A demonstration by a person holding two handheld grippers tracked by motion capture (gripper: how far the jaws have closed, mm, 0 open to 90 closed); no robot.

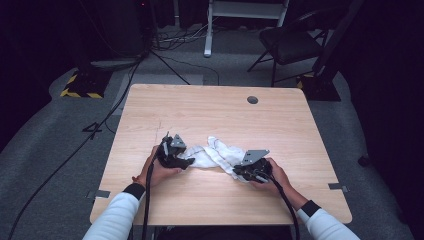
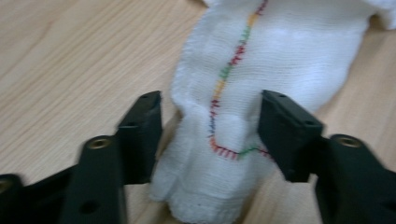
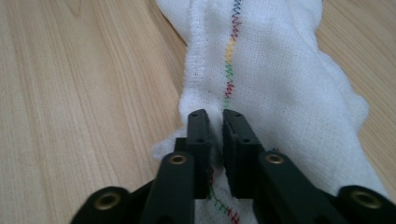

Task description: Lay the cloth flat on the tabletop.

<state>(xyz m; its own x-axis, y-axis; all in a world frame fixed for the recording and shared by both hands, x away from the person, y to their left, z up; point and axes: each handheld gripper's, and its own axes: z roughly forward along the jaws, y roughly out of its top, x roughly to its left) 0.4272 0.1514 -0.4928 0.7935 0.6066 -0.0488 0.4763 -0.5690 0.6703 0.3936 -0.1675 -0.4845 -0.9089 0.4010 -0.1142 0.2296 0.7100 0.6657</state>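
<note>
A white cloth (image 1: 216, 155) with a multicoloured stitched seam lies bunched in the middle of the wooden table (image 1: 215, 110). My left gripper (image 1: 181, 161) is at its left end. In the left gripper view the jaws stand wide apart on either side of the cloth (image 2: 261, 60), so my left gripper (image 2: 210, 126) is open around it. My right gripper (image 1: 239, 172) is at the cloth's right end. In the right gripper view its jaws are pinched together on a fold of the cloth (image 3: 266, 70) along the seam, so my right gripper (image 3: 215, 122) is shut on it.
A round cable hole (image 1: 252, 99) sits near the table's far edge. Beyond the table stand a black chair (image 1: 290, 42), a white frame leg (image 1: 207, 30) and floor cables (image 1: 115, 100). Bare wood surrounds the cloth on all sides.
</note>
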